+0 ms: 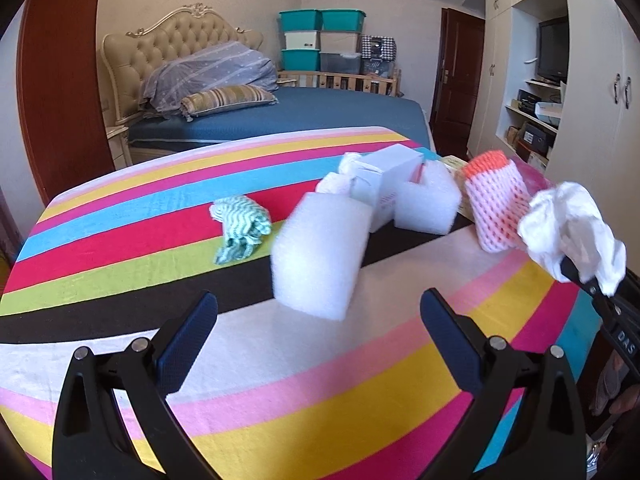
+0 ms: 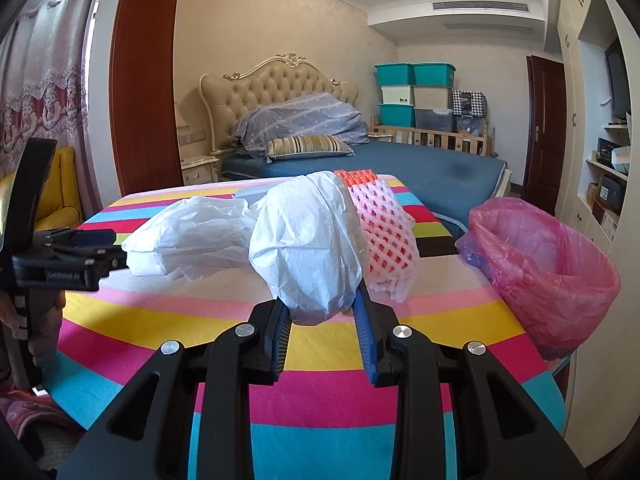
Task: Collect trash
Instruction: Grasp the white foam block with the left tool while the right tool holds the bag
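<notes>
My left gripper (image 1: 318,322) is open above the striped tablecloth (image 1: 120,248), its fingers on either side of the space just short of a white foam block (image 1: 320,252). Behind that block stand a second foam block (image 1: 426,204) and a white box (image 1: 382,184). A green-and-white cloth (image 1: 240,228) lies to the left. My right gripper (image 2: 322,312) is shut on a crumpled white plastic bag (image 2: 312,248), which it holds above the table. The same bag (image 1: 572,232) shows at the right of the left wrist view. A pink-and-orange foam net (image 2: 386,232) lies just behind the bag.
A bin lined with a pink bag (image 2: 560,280) stands at the table's right edge, its mouth open. A bed (image 2: 400,164) lies beyond the table, with stacked storage boxes (image 2: 416,92) and a wardrobe with shelves (image 1: 592,92) to the right. A yellow seat (image 2: 60,184) is on the left.
</notes>
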`<state>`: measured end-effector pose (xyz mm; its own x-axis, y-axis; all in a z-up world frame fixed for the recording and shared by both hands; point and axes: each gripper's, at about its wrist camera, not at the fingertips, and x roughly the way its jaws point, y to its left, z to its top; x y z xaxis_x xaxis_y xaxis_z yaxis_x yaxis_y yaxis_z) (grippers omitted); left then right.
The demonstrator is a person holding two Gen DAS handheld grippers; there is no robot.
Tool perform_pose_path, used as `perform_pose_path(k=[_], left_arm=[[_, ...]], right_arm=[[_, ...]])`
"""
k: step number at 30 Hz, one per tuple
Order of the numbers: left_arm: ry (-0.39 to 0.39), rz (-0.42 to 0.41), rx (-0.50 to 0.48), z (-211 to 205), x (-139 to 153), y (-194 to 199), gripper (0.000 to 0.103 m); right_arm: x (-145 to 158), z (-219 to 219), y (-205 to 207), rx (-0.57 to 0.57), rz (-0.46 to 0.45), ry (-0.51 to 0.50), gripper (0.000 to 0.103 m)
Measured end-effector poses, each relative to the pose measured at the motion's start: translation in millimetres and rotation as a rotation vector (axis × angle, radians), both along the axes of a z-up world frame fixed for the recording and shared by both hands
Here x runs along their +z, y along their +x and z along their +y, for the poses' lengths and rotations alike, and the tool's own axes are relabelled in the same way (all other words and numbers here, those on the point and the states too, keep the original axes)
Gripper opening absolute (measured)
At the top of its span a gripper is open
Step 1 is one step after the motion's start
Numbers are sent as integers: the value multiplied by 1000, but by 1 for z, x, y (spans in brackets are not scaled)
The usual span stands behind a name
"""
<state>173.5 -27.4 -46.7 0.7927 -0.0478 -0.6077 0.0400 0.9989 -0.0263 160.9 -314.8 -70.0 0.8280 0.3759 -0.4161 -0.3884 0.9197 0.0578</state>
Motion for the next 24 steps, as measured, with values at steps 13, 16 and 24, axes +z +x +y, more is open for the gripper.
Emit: perform_pose_path(k=[13, 16, 24], left_arm=[[30, 91, -32, -5, -13, 42, 52], [27, 57, -54, -7, -13, 31, 51], [40, -36, -55, -13, -3, 2, 51]], right_arm=[[-4, 3, 3, 13, 17, -4, 29], [-6, 7, 4, 21, 24, -13, 29], [-7, 13, 2, 40, 25, -21, 29]])
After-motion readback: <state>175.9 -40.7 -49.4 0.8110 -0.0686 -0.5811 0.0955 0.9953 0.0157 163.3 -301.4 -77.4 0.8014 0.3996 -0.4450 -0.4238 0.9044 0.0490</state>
